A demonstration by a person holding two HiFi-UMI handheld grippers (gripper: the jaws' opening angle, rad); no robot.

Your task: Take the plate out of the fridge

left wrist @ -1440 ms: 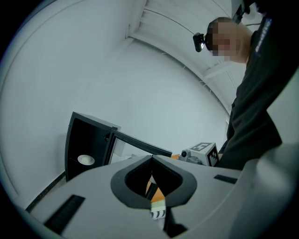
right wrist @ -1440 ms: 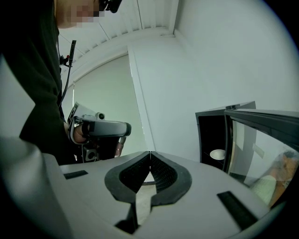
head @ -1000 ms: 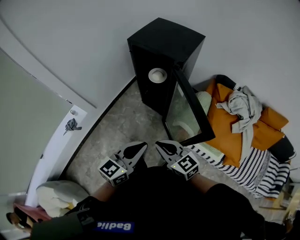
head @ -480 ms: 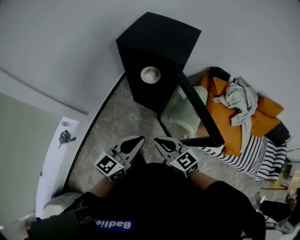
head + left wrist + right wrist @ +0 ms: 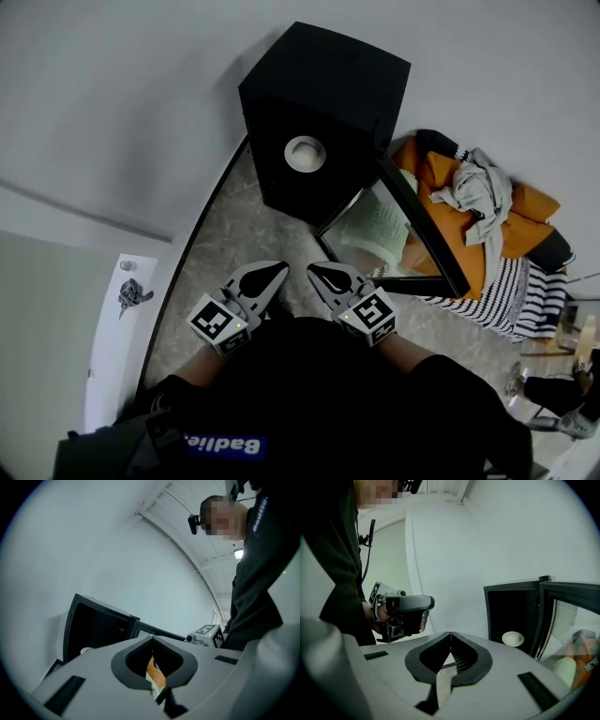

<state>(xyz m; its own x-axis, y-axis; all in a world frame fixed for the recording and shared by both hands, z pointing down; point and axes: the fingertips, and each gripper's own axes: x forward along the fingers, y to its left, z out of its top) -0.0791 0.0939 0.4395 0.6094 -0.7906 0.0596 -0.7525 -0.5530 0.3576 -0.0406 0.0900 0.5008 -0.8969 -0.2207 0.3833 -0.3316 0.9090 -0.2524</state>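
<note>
A small black fridge (image 5: 323, 98) stands on the floor against the wall, with its glass door (image 5: 394, 225) swung open to the right. Inside it lies a white plate (image 5: 304, 153), which also shows in the right gripper view as the plate (image 5: 513, 639) and at the jaw's edge in the left gripper view as the plate (image 5: 86, 650). My left gripper (image 5: 279, 269) and right gripper (image 5: 312, 270) are held side by side in front of the fridge, well short of it. Both are shut with nothing in them, as the left gripper (image 5: 152, 637) and the right gripper (image 5: 450, 633) show.
Right of the fridge lie orange bedding (image 5: 487, 234) with a grey garment (image 5: 478, 192) on it and a striped cloth (image 5: 516, 300). The floor (image 5: 253, 234) is pale stone. A white panel (image 5: 117, 328) runs along the left wall.
Both grippers have moved forward toward the fridge, still shut and side by side. The fridge and its open door now sit nearer the middle of the head view.
</note>
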